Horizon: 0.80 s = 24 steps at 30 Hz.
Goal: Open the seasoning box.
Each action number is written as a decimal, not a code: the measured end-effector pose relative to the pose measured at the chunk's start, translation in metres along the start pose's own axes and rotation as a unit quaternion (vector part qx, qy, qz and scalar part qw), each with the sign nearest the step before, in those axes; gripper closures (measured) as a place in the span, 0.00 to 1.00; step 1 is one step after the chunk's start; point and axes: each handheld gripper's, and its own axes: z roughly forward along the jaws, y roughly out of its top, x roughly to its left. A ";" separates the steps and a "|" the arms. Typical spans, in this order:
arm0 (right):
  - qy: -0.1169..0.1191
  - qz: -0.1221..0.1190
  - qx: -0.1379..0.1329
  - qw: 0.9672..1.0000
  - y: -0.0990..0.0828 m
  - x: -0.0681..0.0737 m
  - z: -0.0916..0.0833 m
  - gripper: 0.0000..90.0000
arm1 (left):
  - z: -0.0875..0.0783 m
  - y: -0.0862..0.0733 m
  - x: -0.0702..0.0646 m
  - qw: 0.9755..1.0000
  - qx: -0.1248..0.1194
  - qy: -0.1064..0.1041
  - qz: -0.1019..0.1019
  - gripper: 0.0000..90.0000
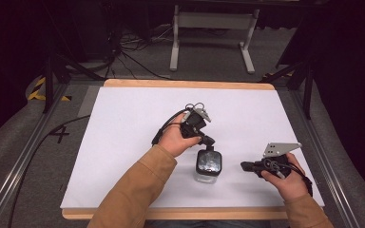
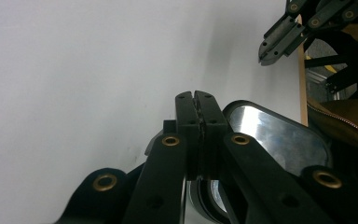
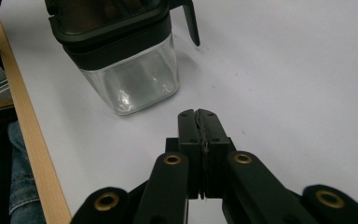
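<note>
A clear square container with a glossy black lid stands on the white sheet near the front edge. My left gripper reaches in from the far side, its tips right at the lid's far edge. Seen in its own view, the left gripper has its jaws pressed together with nothing visible between them, beside and just above the lid. My right gripper lies low to the right of the container, pointing at it but apart from it. The right gripper is shut and empty. A black tab sticks out at the lid's corner.
The white sheet covers a wooden tabletop, whose edge runs close behind the container. A cable trails from the left gripper. A white frame stand is on the floor beyond the table.
</note>
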 end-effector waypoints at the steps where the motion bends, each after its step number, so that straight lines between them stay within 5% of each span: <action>1: 0.002 -0.002 -0.001 1.000 0.001 0.002 0.000 0.99 | 0.000 0.000 0.000 1.000 0.000 0.000 -0.003 1.00; 10: 0.022 -0.030 -0.026 0.999 0.014 0.020 0.007 1.00 | 0.001 -0.001 0.003 1.000 0.002 0.007 -0.003 1.00; 17: 0.055 -0.077 -0.068 0.993 0.036 0.046 0.021 1.00 | -0.001 -0.002 0.002 1.000 -0.008 0.014 -0.001 1.00; 24: 0.041 -0.084 -0.092 0.991 0.044 0.048 0.020 1.00 | -0.041 -0.017 -0.007 0.997 -0.064 0.050 -0.006 0.96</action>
